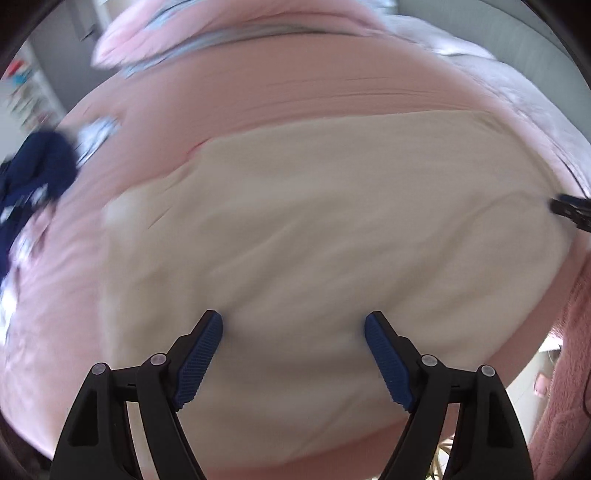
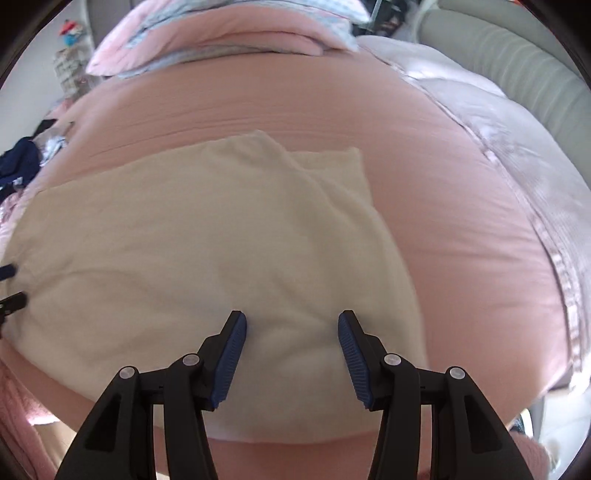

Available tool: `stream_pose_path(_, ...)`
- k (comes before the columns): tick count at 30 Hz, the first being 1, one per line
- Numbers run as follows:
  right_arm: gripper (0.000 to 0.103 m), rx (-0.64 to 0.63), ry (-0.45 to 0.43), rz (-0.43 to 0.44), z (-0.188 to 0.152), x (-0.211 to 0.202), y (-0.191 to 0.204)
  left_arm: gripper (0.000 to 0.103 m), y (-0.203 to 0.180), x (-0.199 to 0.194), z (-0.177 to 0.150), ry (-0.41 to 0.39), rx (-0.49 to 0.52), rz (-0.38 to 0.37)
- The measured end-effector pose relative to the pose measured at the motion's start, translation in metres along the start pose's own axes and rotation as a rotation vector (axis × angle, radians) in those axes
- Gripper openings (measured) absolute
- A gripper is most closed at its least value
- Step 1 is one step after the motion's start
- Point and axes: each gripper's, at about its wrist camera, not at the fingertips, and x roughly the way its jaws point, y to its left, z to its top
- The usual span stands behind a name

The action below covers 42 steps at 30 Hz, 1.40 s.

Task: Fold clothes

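A cream garment (image 1: pixel 314 221) lies spread flat on the pink bed cover (image 1: pixel 258 92). In the right wrist view the cream garment (image 2: pixel 184 240) has a folded-over flap at its far right corner. My left gripper (image 1: pixel 293 318) hangs open and wide over the garment's near part, nothing between its blue pads. My right gripper (image 2: pixel 291 314) stands open, about half as wide, over the garment's near right part, where the cloth is slightly wrinkled. The right gripper's tip (image 1: pixel 569 212) shows at the garment's right edge. The left gripper's fingertips (image 2: pixel 11 284) show at its left edge.
A navy garment (image 1: pixel 37 166) lies crumpled at the far left among other clothes. Pink and patterned pillows (image 2: pixel 240 33) lie at the head of the bed. A pale lilac quilt (image 2: pixel 498 122) runs along the right side. Pink fuzzy fabric (image 1: pixel 569 369) hangs at the near edge.
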Motion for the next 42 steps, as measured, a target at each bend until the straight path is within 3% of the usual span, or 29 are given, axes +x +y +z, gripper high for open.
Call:
stream_pose_path(3,0.05,-0.02,-0.012,-0.086,-0.005,-0.007,-0.002,0.08,0.05,-0.007,-0.024,0.076,-0.127,0.112)
stream_pose_path(6,0.05,-0.002,-0.038,-0.131,-0.004,-0.015,0.001,0.08,0.076,-0.025,-0.031,0.052,-0.204,0.224)
stream_pose_path(9,0.05,-0.051,-0.08,-0.057,-0.008,-0.029,0.026,0.08,0.059,-0.031,-0.02,0.031,-0.159,0.154)
stream_pose_path(12,0.05,-0.104,-0.056,0.02,-0.011,-0.03,0.059,0.08,0.044,-0.027,-0.03,0.064,-0.082,0.185)
stream_pose_path(16,0.05,-0.126,0.025,-0.065,-0.016,-0.013,0.049,0.081,0.06,-0.014,-0.049,0.123,-0.041,0.212)
stream_pose_path(23,0.05,0.024,0.051,-0.199,-0.021,-0.024,-0.025,0.082,0.063,-0.038,-0.05,0.105,-0.045,0.224)
stream_pose_path(29,0.051,0.192,0.044,-0.028,-0.029,-0.033,-0.041,0.082,0.085,-0.053,-0.052,0.08,-0.172,0.217)
stream_pose_path(32,0.052,0.164,0.045,-0.057,-0.028,-0.028,-0.032,0.082,0.094,-0.056,-0.058,0.085,-0.216,0.244)
stream_pose_path(37,0.052,0.094,0.057,-0.1,-0.03,-0.02,-0.025,0.082,0.099,-0.034,-0.06,0.127,-0.189,0.172)
stream_pose_path(42,0.052,0.048,0.059,-0.177,-0.026,-0.014,-0.03,0.082,0.1,-0.02,-0.061,0.183,-0.113,0.28)
